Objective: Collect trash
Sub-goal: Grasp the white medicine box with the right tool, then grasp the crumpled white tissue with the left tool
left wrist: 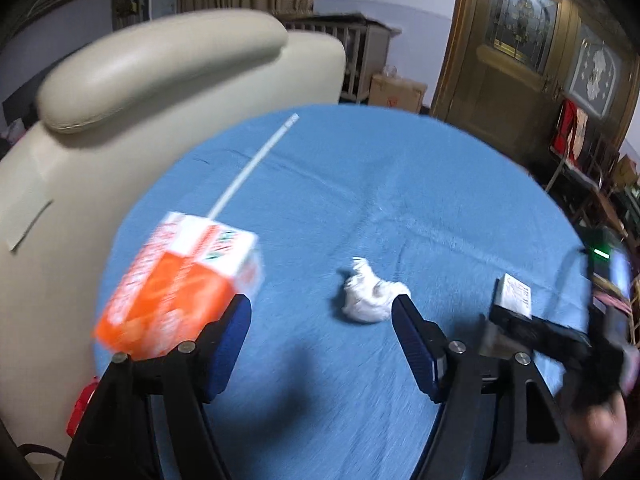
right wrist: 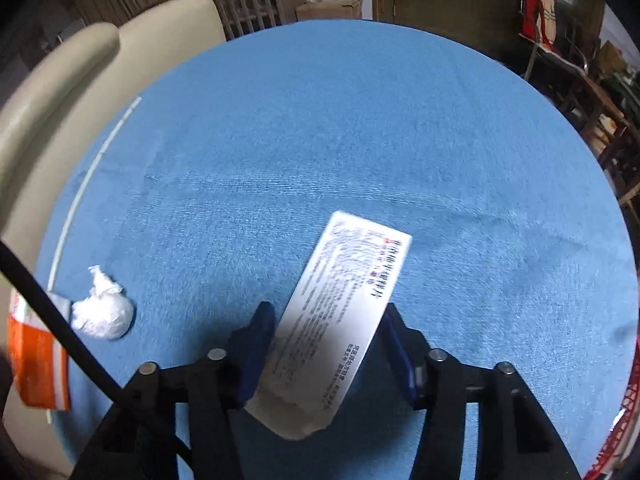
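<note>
Right gripper (right wrist: pixel 326 330), mine: pads pinching flat white printed box (right wrist: pixel 344 308). Left gripper (left wrist: pixel 320 320) spread, empty; orange carton (left wrist: pixel 176 284) beside finger; crumpled tissue (left wrist: pixel 370 294) on blue cloth (left wrist: pixel 400 184).

My left finger (left wrist: pixel 224 344) is hiding the carton's (left wrist: pixel 180 284) near corner, and the carton is smearing with blur. In my right view the frame edge is cutting it off. My right gripper (left wrist: pixel 516 300) is blurring at the left view's edge. The box's (right wrist: pixel 344 312) small print is staying unreadable, its torn end sitting in shadow.
</note>
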